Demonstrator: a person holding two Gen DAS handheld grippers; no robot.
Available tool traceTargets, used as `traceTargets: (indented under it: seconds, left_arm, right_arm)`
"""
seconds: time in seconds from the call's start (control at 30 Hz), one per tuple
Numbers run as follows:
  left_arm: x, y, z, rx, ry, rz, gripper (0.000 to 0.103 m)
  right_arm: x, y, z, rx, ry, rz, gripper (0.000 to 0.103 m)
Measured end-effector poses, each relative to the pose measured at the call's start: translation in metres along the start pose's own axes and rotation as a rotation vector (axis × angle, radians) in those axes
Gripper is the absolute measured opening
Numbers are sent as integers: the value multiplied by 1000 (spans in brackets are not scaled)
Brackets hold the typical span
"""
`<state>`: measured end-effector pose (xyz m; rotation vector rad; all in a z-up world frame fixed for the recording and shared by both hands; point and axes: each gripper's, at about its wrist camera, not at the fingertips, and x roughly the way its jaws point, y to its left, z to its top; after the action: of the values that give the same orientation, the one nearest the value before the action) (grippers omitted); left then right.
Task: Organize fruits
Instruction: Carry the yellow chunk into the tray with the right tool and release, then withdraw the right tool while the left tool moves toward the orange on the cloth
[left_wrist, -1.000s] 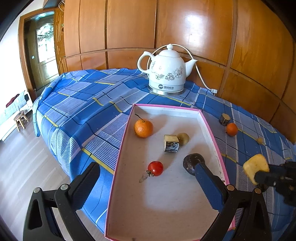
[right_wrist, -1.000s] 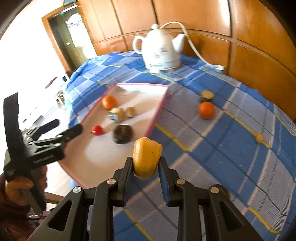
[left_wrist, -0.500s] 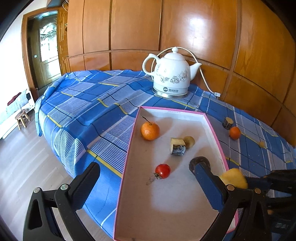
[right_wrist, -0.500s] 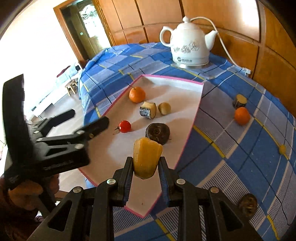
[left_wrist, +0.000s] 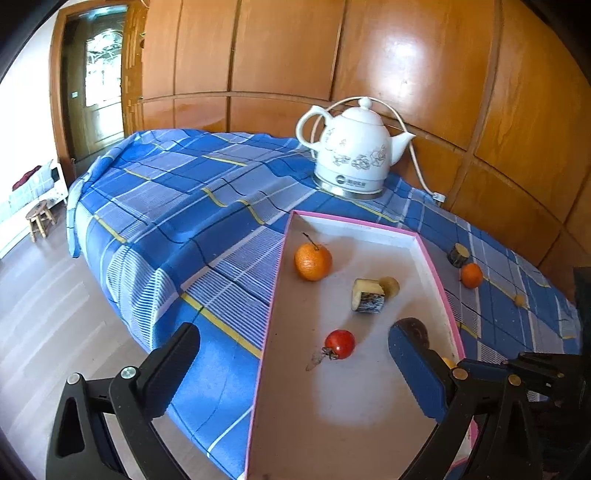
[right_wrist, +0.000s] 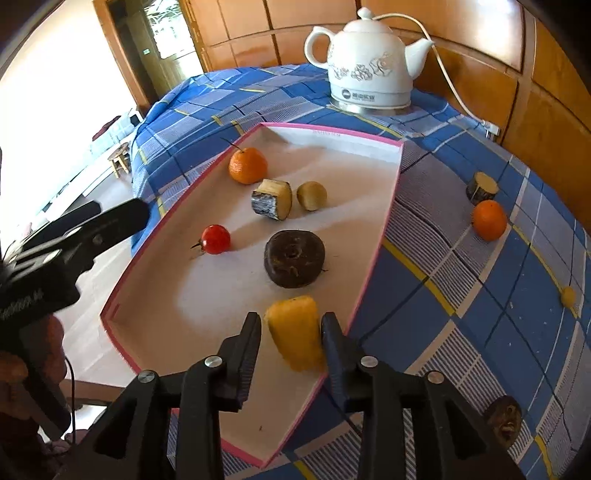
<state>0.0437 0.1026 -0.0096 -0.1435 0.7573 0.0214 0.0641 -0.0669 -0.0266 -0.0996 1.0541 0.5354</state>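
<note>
Black grippers — left gripper, right gripper; silver screws; blue pad.

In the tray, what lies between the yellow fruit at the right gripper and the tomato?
Nothing: in the right wrist view, bare tray floor runs from the yellow fruit to the tomato. The dark fruit sits beside that line.

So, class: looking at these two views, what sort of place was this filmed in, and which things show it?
Probably a room in a home: a table under a blue plaid cloth, a white electric kettle plugged in by wood-panelled walls, and a small stool on the floor.
</note>
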Motion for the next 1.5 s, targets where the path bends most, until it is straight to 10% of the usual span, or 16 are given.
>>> traceTargets:
  seconds: [1.07,1.5]
  left_arm:
    - [-9,-13,-3,43,-2,-24,102]
    - [-15,-22,-4,72,-20,-37,102]
  right_arm:
    - [-28,-11,-5,52,-85,-28,31]
    - [-124,-53,-18,99,-407,-294,39]
